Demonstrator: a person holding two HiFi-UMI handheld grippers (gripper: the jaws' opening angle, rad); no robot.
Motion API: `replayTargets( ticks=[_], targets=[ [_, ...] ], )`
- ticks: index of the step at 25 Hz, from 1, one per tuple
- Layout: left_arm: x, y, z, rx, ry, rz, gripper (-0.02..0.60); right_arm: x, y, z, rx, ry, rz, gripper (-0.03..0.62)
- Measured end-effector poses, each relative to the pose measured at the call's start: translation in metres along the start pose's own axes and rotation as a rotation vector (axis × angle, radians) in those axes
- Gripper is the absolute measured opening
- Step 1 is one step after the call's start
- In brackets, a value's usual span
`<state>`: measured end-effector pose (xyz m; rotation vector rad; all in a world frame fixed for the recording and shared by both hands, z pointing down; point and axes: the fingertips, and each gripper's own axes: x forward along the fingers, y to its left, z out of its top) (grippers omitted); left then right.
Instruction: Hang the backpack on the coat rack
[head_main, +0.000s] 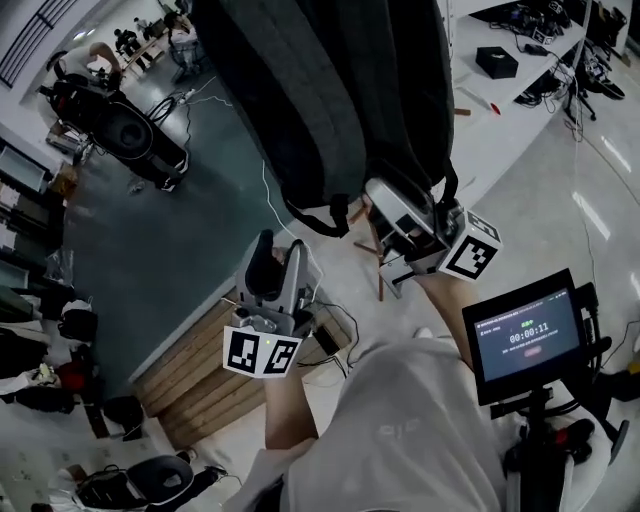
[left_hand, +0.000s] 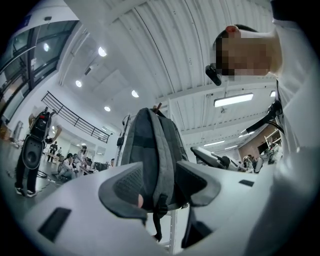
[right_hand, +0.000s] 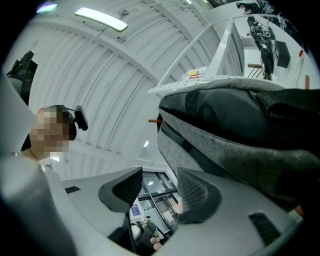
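Backpack (head_main: 330, 90) fills the top middle of the head view. It hangs upright, and neither tool is clamped on it. In the left gripper view it sits dead center (left_hand: 150, 145), with the tip of a wooden peg (left_hand: 159, 106) poking out just above its top.

Left hand-held gripper (head_main: 278, 262) is lower left of center in the head view, on a bare forearm coming up from the bottom edge. It points up the frame at the bottom of the pack. In its own view the left hand-held gripper (left_hand: 160, 185) has its jaws apart. The pack's lower end and a dangling strap show in the gap, but I can't tell if the pads touch it.

Right hand-held gripper (head_main: 395, 210) is right of center, tucked in just under the pack's lower edge and angled toward the upper left. Its jaws are spread too (right_hand: 157, 187), with nothing between them – the grey fabric (right_hand: 240, 125) lies just above and beside the right-hand jaw.

A small screen (head_main: 528, 335) glows at the right edge.
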<state>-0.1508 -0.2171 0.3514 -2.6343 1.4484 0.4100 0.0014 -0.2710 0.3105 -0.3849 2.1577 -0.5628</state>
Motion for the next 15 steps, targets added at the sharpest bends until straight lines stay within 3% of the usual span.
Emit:
replayTargets(
  ticks=[8,15],
  targets=[
    [-0.002,-0.01,-0.012,-0.004,0.038,-0.006,0.183,-0.011,-0.001,0.001,0.018,-0.006,-0.012,0.23],
    [0.006,0.007,-0.009,-0.009,0.054,0.004,0.161,0.0,-0.007,0.004,0.029,-0.026,0.0,0.23]
  ],
)
